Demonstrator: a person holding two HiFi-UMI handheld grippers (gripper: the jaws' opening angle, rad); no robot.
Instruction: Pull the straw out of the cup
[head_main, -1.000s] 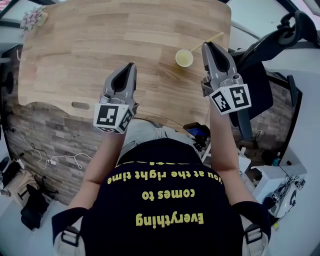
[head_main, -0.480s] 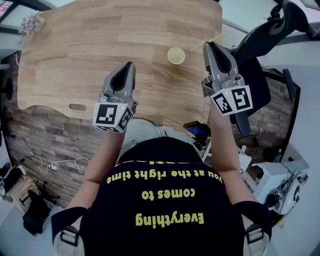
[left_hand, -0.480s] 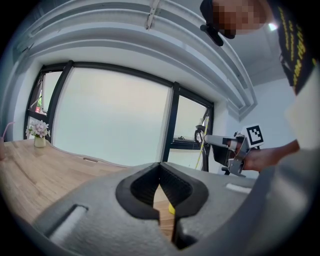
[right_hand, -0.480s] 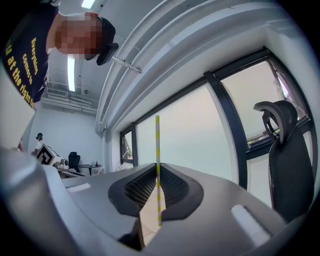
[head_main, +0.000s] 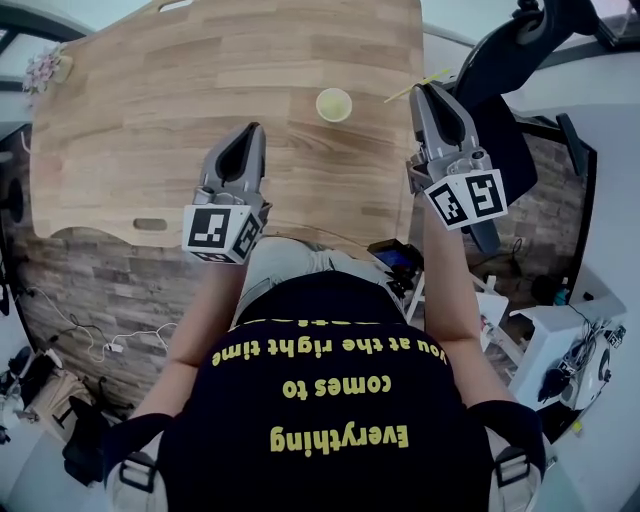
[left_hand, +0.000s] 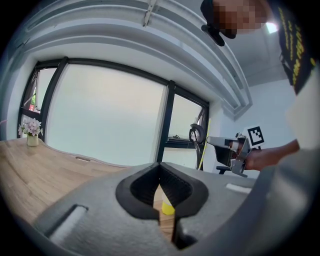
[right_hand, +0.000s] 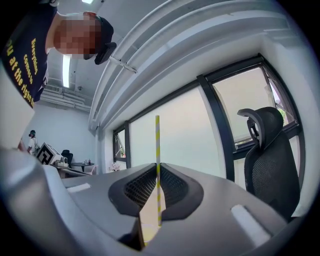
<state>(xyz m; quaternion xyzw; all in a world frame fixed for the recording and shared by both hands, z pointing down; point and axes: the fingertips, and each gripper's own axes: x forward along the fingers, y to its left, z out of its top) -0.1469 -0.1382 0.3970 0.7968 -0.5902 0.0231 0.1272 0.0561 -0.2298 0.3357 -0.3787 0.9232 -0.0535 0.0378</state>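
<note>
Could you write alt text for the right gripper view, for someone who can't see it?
The right gripper pinches a yellow-and-white striped straw, which stands upright between its grey jaws. Behind are tall windows and, at right, a black office chair.

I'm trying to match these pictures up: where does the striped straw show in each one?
Head view: the straw slants at upper right, pinched by the right gripper.
Left gripper view: thin yellow line right of centre, at that gripper's tip.
Right gripper view: upright at centre, between the fingers.
Shared landmark: the right gripper.
</note>
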